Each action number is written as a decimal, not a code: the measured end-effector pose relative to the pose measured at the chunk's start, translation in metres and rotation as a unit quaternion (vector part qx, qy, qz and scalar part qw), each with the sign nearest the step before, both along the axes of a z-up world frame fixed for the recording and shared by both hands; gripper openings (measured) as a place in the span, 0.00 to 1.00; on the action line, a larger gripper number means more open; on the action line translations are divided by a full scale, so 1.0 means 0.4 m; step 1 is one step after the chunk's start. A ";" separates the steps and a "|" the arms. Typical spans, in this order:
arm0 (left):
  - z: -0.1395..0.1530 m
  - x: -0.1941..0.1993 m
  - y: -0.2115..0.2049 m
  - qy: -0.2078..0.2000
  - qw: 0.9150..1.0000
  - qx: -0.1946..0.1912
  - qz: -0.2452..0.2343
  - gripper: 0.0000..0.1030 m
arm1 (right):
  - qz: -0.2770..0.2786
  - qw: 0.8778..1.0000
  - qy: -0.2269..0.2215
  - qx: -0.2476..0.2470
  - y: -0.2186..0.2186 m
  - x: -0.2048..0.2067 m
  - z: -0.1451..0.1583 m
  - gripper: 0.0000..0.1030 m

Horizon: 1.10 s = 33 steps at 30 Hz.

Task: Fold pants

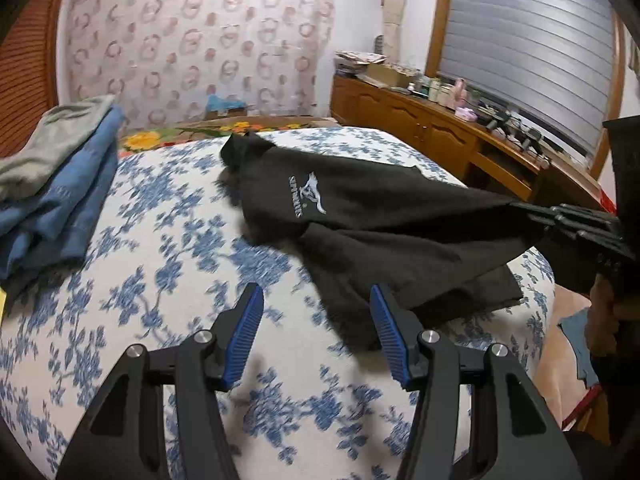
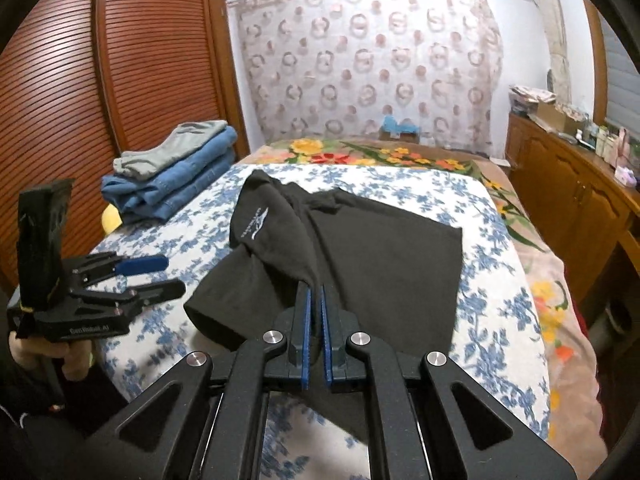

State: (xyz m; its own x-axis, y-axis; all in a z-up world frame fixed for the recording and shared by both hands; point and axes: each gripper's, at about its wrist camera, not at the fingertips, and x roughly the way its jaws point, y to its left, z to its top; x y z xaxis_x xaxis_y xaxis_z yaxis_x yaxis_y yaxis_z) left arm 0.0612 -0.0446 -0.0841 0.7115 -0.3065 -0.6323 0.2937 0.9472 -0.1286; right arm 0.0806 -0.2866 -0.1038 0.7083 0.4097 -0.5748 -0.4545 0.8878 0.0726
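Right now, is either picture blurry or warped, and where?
Left wrist view: motion blur smears the floral bedspread nearby, and the black pants stay fairly sharp. Right wrist view: mostly crisp, slight blur near the left hand-held gripper. Both views: fisheye bends the wardrobe and edges.

Dresser clutter [image 1: 452, 92] too small, blurred
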 end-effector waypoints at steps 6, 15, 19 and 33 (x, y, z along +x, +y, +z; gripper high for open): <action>0.017 0.013 -0.039 -0.008 1.000 0.010 -0.017 0.54 | -0.015 1.000 0.006 0.006 -0.043 -0.006 -0.011 0.02; -0.025 0.024 -0.072 0.016 0.999 0.021 -0.021 0.54 | -0.031 0.999 0.020 0.010 -0.085 -0.021 -0.039 0.02; -0.037 0.024 -0.078 0.021 0.999 0.028 -0.021 0.54 | -0.039 0.999 0.024 0.011 -0.103 -0.026 -0.047 0.02; -0.075 0.025 -0.084 0.037 0.999 0.030 -0.020 0.54 | -0.058 0.997 0.054 0.018 -0.137 -0.002 -0.102 0.21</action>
